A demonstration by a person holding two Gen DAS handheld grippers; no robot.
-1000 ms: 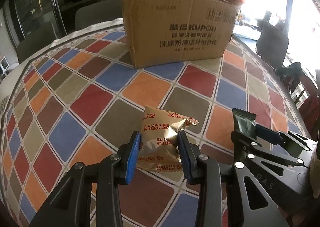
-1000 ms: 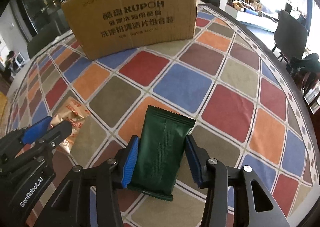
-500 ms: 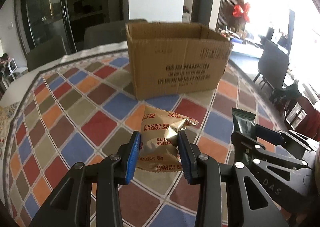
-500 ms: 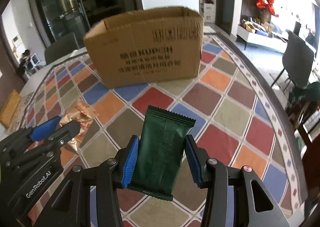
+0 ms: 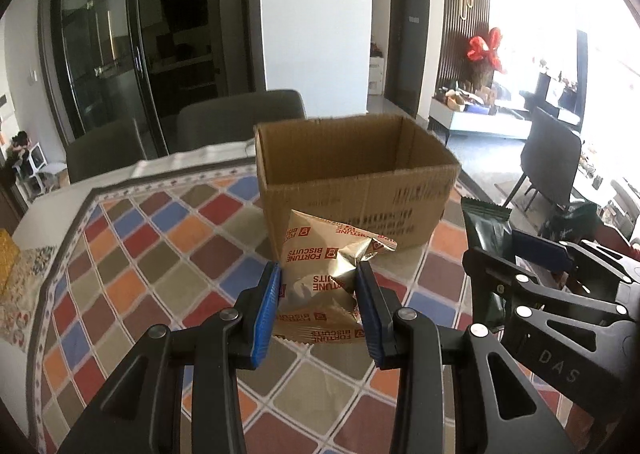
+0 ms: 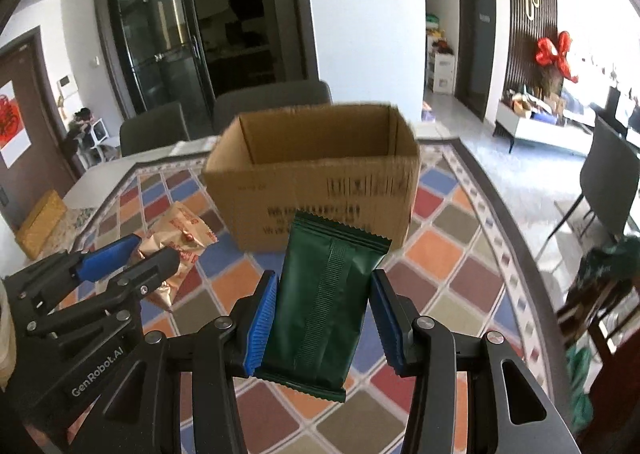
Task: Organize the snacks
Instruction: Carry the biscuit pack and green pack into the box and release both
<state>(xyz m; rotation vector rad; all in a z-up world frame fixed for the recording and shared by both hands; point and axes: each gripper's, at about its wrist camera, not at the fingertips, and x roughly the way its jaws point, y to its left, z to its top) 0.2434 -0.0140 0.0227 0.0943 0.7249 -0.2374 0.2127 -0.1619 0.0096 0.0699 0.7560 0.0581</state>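
- Left gripper point(image 5: 318, 294): pinched gold biscuit packet point(image 5: 320, 286), held above the table point(image 5: 140, 254);
- Right gripper point(image 6: 324, 314): clamped green snack bar point(image 6: 320, 302);
- Cardboard box point(image 5: 352, 189): open-topped, beyond both.

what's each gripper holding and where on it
Left gripper: gold biscuit packet, pinched across its sides. Right gripper: green snack bar, pinched across its long edges.

Table point(image 5: 132, 262) – multicolour diamond-check cloth; open cardboard box point(image 5: 356, 189) on it – contents unseen.
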